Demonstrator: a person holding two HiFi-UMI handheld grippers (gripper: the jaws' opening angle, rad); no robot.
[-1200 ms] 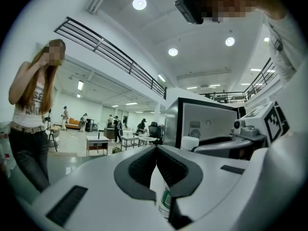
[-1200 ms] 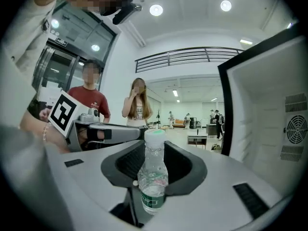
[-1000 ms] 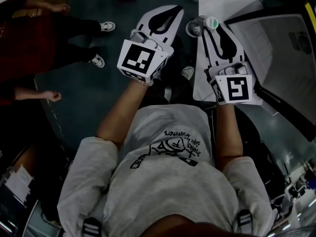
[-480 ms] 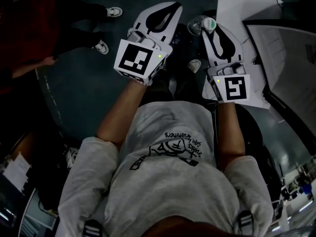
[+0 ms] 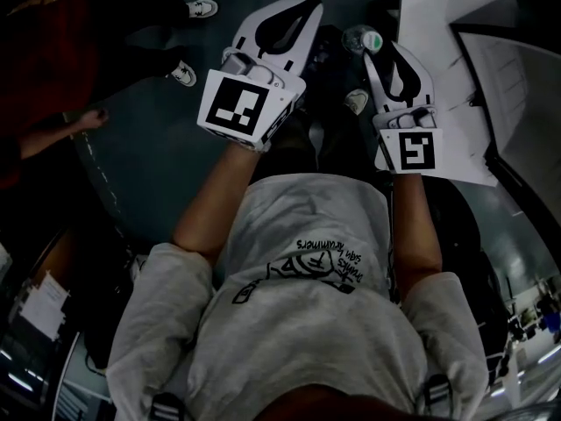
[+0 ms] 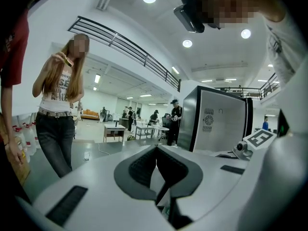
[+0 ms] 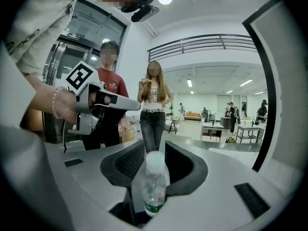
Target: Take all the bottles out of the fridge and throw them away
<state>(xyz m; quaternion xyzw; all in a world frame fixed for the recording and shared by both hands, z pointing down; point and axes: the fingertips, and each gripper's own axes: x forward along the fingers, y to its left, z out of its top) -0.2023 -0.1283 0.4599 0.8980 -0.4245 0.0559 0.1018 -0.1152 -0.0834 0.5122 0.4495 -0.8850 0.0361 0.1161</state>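
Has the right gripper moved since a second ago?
Yes: the right gripper, jaws just opening round the bottle, has shifted left off the white panel's edge.

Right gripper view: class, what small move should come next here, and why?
Probably carry the clear plastic bottle on toward a bin, with the grip firm: the right gripper holds it between jaws that have just opened slightly, and no bin shows.
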